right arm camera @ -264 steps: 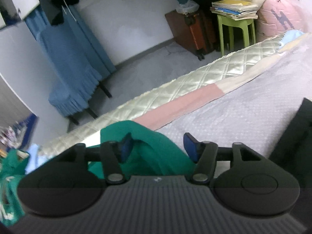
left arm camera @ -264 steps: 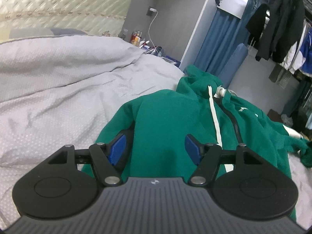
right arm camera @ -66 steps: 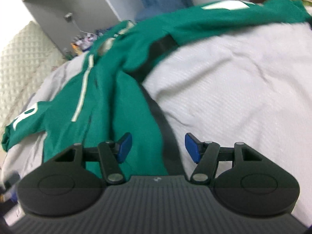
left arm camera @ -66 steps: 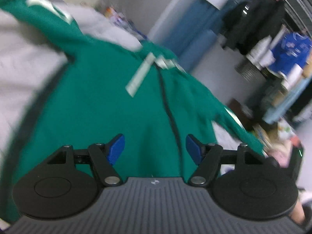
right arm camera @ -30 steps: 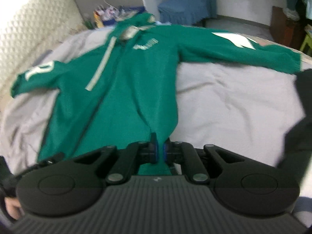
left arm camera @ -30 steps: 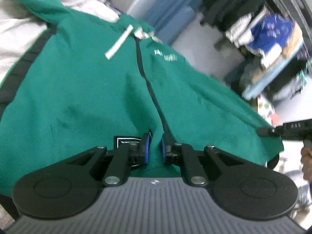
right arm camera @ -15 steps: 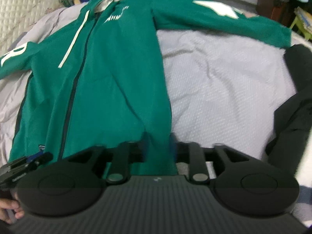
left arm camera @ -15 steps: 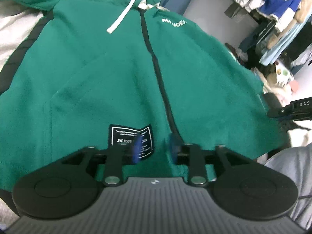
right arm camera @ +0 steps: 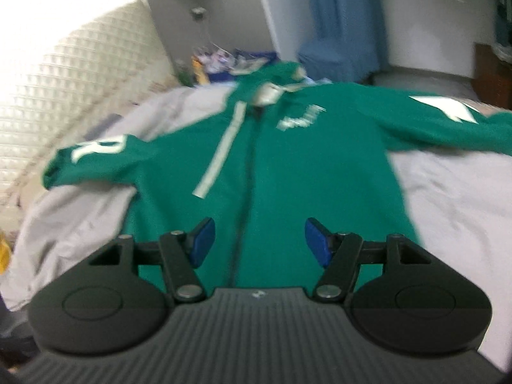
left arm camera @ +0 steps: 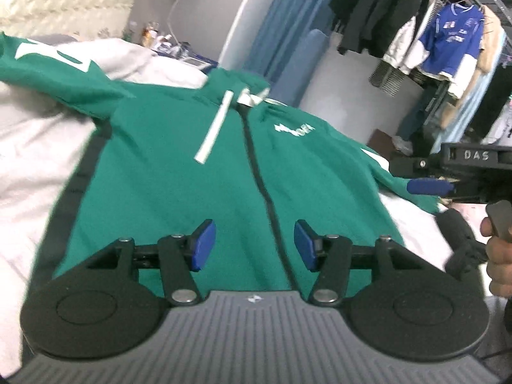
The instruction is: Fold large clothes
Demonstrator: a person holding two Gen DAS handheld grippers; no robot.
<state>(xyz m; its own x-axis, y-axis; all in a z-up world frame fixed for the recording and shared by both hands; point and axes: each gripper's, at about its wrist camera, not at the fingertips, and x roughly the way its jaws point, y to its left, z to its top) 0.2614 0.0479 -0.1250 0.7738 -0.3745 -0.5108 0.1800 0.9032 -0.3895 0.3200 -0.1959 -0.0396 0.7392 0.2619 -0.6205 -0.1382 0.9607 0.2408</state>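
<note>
A green zip-up hoodie (left arm camera: 179, 172) lies flat, front up, on the grey bed cover (left arm camera: 28, 166), sleeves spread to both sides. It also shows in the right wrist view (right arm camera: 288, 172). My left gripper (left arm camera: 254, 244) is open and empty above the lower front, near the zipper. My right gripper (right arm camera: 256, 243) is open and empty above the hem area. The right gripper also shows at the right edge of the left wrist view (left arm camera: 430, 187), over the right sleeve.
A quilted headboard (right arm camera: 80, 70) stands at the left. Clothes hang on a rack (left arm camera: 448, 32) beyond the bed. A blue-covered chair (right arm camera: 339, 44) stands past the hood. A dark garment (left arm camera: 460, 243) lies on the bed at right.
Both grippers were shut on the hoodie's hem a second ago; they have let go, opened wide and lifted away. The hoodie now lies spread out.
</note>
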